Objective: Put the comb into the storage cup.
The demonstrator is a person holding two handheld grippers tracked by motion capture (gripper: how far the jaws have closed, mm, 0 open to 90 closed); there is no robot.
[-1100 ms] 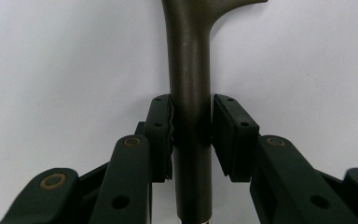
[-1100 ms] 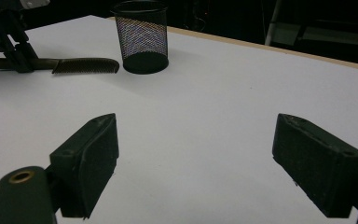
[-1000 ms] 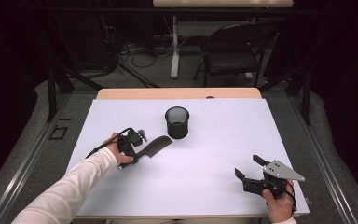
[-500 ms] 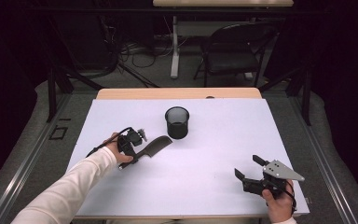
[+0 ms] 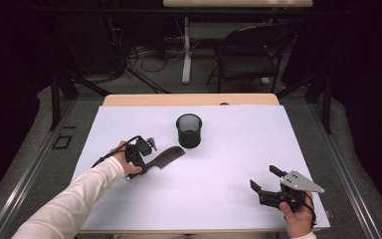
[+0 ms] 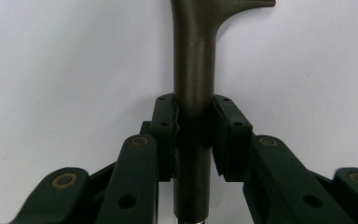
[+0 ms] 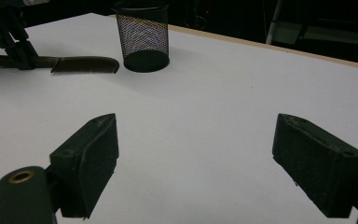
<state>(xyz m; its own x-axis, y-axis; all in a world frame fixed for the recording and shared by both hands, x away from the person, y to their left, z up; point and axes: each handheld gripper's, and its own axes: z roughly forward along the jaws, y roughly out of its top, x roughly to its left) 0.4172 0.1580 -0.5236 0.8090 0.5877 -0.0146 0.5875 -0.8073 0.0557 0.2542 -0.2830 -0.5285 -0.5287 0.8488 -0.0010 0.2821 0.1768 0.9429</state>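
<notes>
Comb [image 5: 165, 158] now clamped, L fingers [image 6: 164, 122].

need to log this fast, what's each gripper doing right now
left gripper: shut on the comb, by its handle.
right gripper: open, nothing between the jaws.

comb [image 5: 165, 158]: dark brown | cup [image 5: 189, 130]: black mesh | table [image 5: 229, 164]: white, tan edge | sleeve [image 5: 74, 196]: white

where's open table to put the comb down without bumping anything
Widest bare stretch: the middle, between comb and the open right hand-held gripper. The far right part of the table, beyond the mesh cup, is bare too. Tightest: the narrow gap between cup and comb, beside the left hand-held gripper.
</notes>
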